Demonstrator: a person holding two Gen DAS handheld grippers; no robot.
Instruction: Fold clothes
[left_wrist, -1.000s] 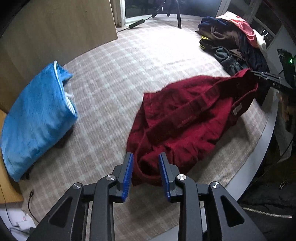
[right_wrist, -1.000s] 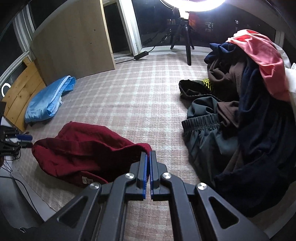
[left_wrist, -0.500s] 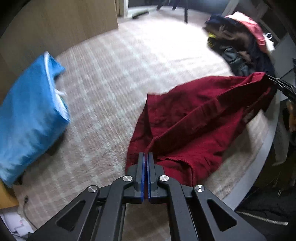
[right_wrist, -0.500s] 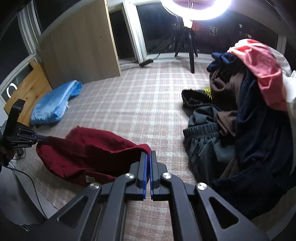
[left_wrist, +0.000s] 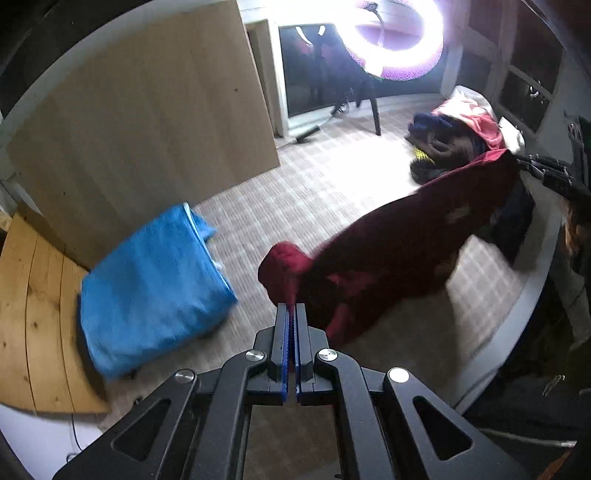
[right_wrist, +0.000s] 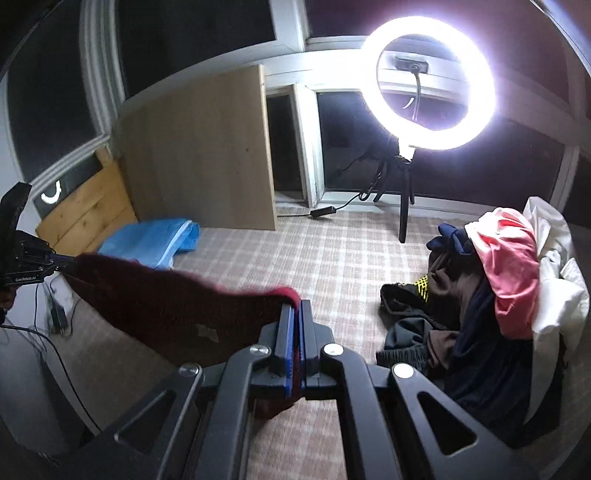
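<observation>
A dark red garment (left_wrist: 399, 240) hangs stretched in the air between my two grippers, above the checked table cover (left_wrist: 314, 192). My left gripper (left_wrist: 291, 314) is shut on one corner of it, with cloth bunched just beyond the blue pads. My right gripper (right_wrist: 296, 314) is shut on the opposite corner, and the garment (right_wrist: 177, 306) runs from it to the left gripper (right_wrist: 55, 260) at the far left. The right gripper also shows in the left wrist view (left_wrist: 517, 162), at the garment's far upper end. A small label shows on the cloth.
A folded blue garment (left_wrist: 155, 280) lies on the left of the cover. A pile of unfolded clothes (right_wrist: 491, 302) sits on the right. A lit ring light on a tripod (right_wrist: 428, 81) stands at the back, by a wooden board (right_wrist: 199, 155).
Both grippers have risen, lifting the red garment off the cover and stretching it taut between them. The left gripper, open one second ago, has shut on a corner.
</observation>
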